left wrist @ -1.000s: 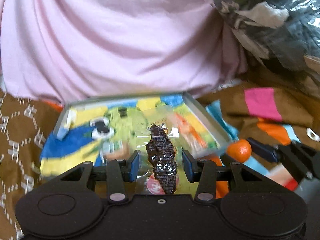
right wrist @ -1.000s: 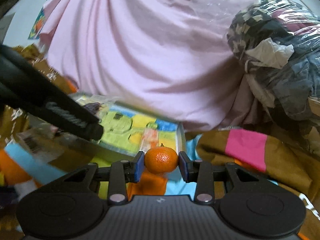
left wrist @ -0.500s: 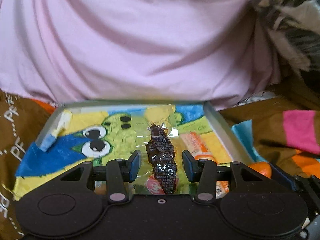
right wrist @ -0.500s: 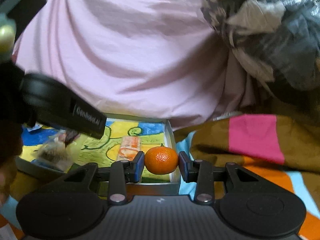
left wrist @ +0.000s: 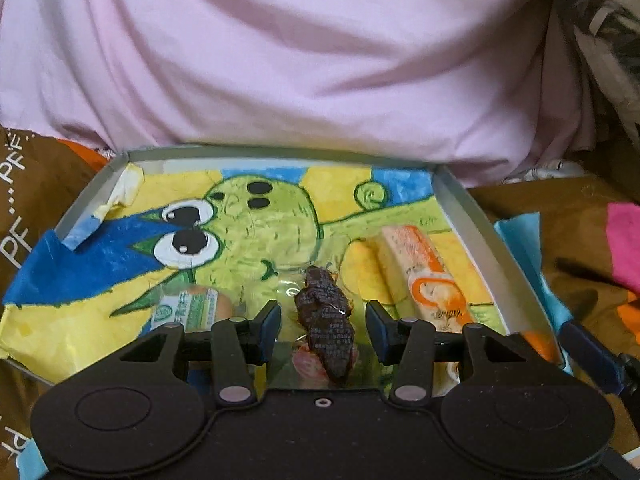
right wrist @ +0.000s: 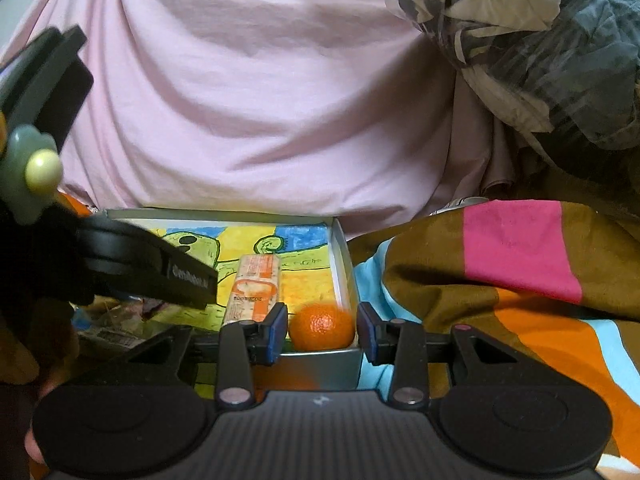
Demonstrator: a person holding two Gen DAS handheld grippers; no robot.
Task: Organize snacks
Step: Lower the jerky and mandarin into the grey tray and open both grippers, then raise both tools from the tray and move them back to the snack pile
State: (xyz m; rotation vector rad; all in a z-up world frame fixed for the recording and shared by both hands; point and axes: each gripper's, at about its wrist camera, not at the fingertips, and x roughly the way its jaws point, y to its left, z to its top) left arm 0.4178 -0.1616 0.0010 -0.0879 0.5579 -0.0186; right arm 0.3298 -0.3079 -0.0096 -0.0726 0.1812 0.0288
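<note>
A shallow metal tray (left wrist: 280, 151) lined with a green cartoon drawing lies on the blanket. My left gripper (left wrist: 322, 328) hangs over its near edge, shut on the clear wrapper of a dark brown snack (left wrist: 326, 320) that runs lengthwise between the pads. An orange-and-white packet (left wrist: 424, 272) and a green-labelled packet (left wrist: 188, 308) lie in the tray. My right gripper (right wrist: 322, 330) is at the tray's (right wrist: 340, 248) near right corner with its jaws opening. A mandarin (right wrist: 322, 326), blurred, sits low between them, with a gap at each pad.
A big pink cloth (left wrist: 320, 60) bulges up right behind the tray. A brown blanket with pink, orange and blue patches (right wrist: 520, 264) covers the right side. A clear plastic bag of dark clothing (right wrist: 540, 40) is at the upper right.
Both grippers moved over the tray, which now fills the left view. The right jaws have spread and let go of the mandarin, which sits lower. The dark snack stays in the left grip.
</note>
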